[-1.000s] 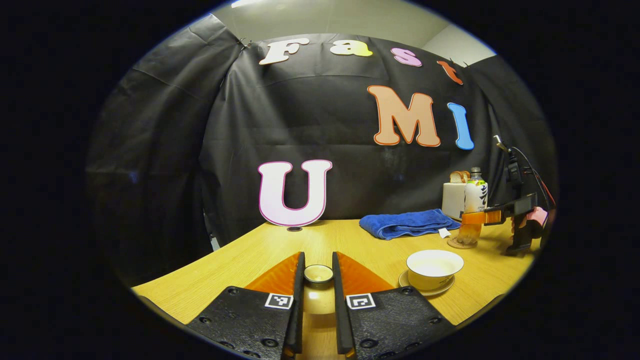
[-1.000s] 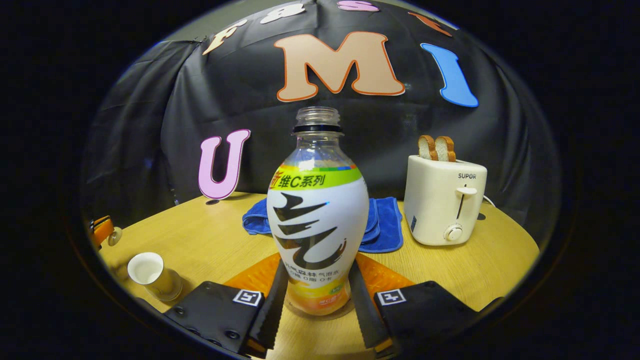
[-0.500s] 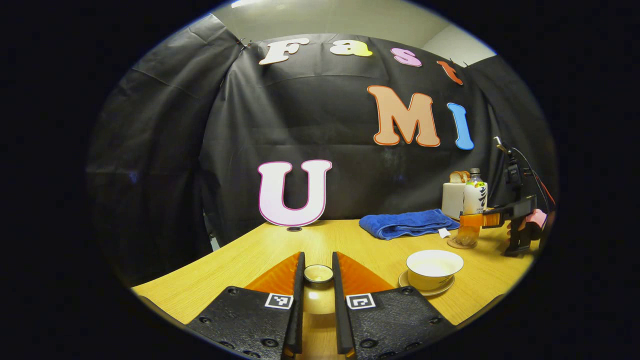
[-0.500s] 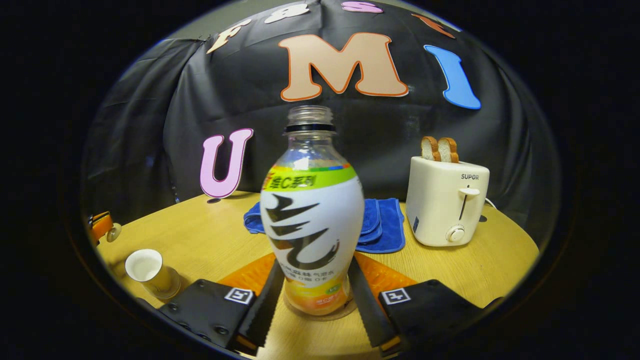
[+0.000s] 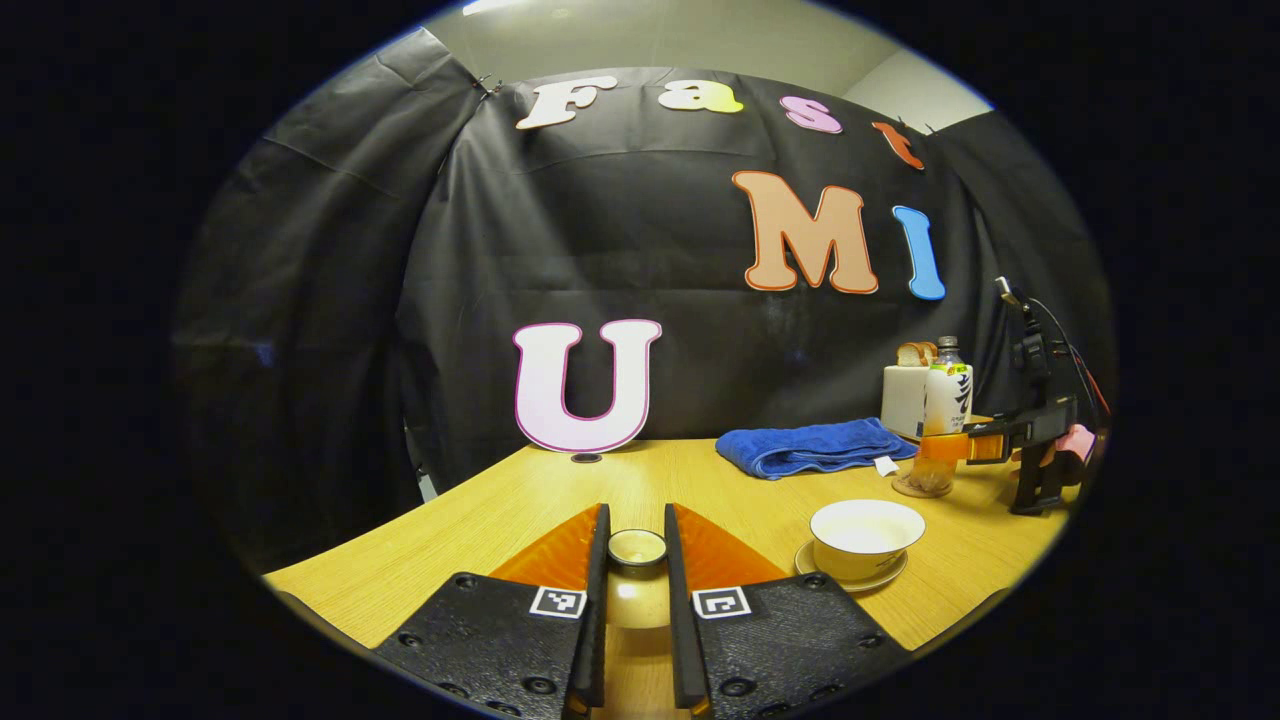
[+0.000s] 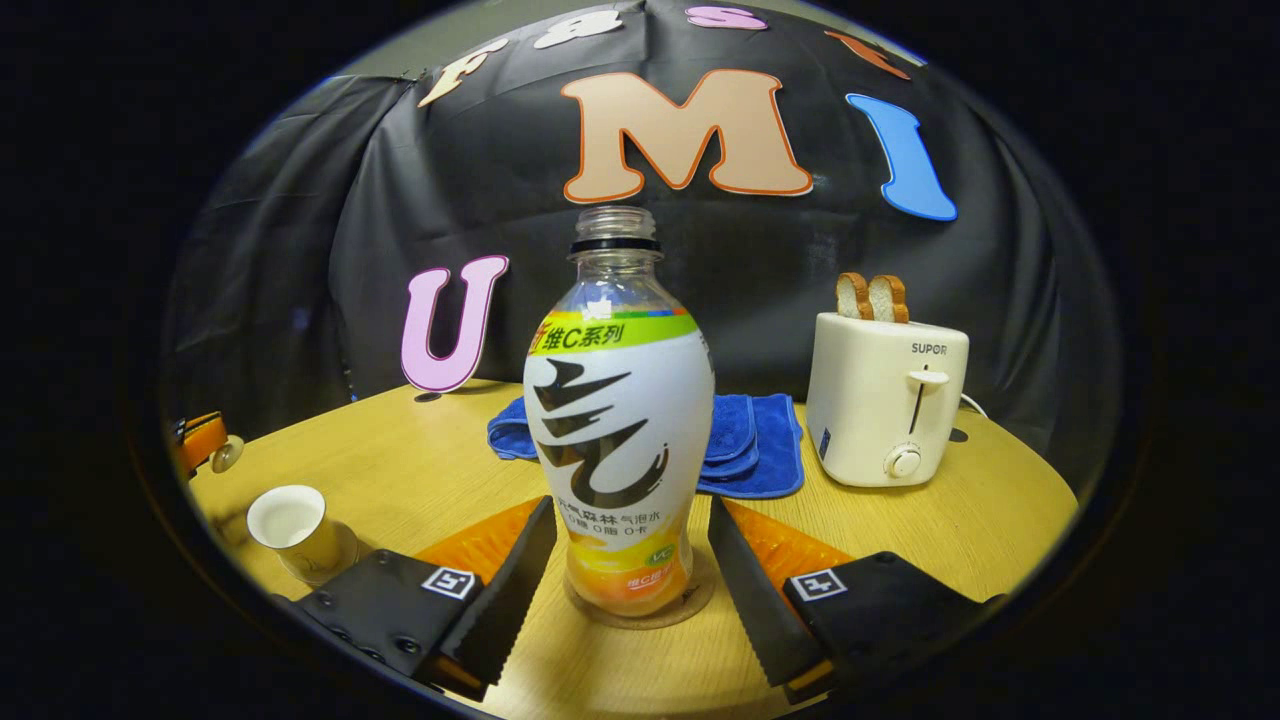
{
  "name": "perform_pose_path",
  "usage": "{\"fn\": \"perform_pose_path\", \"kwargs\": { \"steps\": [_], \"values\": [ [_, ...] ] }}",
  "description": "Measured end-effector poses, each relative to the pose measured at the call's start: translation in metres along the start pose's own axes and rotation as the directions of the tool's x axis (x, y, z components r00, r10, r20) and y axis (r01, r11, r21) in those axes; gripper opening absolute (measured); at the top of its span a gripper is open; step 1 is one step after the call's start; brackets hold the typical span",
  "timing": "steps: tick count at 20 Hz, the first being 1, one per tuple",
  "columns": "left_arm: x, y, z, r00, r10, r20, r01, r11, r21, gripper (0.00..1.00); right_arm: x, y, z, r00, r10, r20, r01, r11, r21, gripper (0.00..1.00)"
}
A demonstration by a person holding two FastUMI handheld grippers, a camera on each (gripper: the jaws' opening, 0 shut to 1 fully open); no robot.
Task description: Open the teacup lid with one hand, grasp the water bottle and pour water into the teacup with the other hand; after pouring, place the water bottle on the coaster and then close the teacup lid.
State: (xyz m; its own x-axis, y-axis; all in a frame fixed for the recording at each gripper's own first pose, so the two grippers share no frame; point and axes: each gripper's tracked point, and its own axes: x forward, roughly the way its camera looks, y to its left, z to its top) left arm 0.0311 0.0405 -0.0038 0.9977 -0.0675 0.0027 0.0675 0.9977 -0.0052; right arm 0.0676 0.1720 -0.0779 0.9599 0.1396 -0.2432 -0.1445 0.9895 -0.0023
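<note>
A clear bottle (image 6: 620, 420) with a white label and no cap stands upright on a round coaster (image 6: 640, 607). My right gripper (image 6: 630, 508) is open, its fingers on either side of the bottle's base and apart from it. The open white teacup (image 5: 866, 527) sits on its saucer (image 5: 850, 577), and it shows again as the teacup (image 6: 290, 525) at the lower left. My left gripper (image 5: 636, 545) is shut on the teacup lid (image 5: 637, 548), held above the table to the cup's left. In the left gripper view the bottle (image 5: 945, 398) and right gripper (image 5: 950, 446) are far right.
A white toaster (image 6: 885, 400) with two bread slices stands right of the bottle. A folded blue towel (image 6: 755, 440) lies behind the bottle. The wooden table (image 5: 520, 500) ends at the black cloth wall. A hand (image 5: 1072, 440) holds the right gripper.
The right gripper's fingers have spread apart and let go of the bottle, which went from slightly tilted to upright on the coaster. The left gripper and lid have not moved.
</note>
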Motion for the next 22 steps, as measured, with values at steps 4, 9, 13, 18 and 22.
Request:
{"fn": "perform_pose_path", "kwargs": {
  "steps": [4,9,13,18,22],
  "values": [
    [0.000,0.000,0.000,1.000,0.000,-0.002,0.000,1.000,0.001,0.24,-0.019,0.000,0.001,0.999,0.016,0.031,-0.015,1.000,-0.008,0.97],
    [0.006,-0.007,-0.001,1.000,-0.019,-0.004,0.019,1.000,-0.002,0.24,-0.061,-0.005,0.006,0.994,0.005,0.107,-0.005,1.000,0.002,1.00],
    [0.010,-0.013,-0.001,1.000,-0.030,-0.005,0.030,1.000,-0.002,0.24,-0.088,-0.018,0.016,0.979,-0.044,0.199,0.041,0.999,0.020,0.93],
    [0.022,-0.035,-0.002,0.996,-0.092,-0.006,0.092,0.996,-0.005,0.24,-0.110,-0.035,0.016,0.966,-0.105,0.234,0.102,0.994,0.027,0.93],
    [0.034,-0.065,-0.002,0.985,-0.173,-0.005,0.173,0.985,-0.008,0.24,-0.126,-0.048,0.015,0.957,-0.167,0.238,0.162,0.986,0.041,1.00]
  ]
}}
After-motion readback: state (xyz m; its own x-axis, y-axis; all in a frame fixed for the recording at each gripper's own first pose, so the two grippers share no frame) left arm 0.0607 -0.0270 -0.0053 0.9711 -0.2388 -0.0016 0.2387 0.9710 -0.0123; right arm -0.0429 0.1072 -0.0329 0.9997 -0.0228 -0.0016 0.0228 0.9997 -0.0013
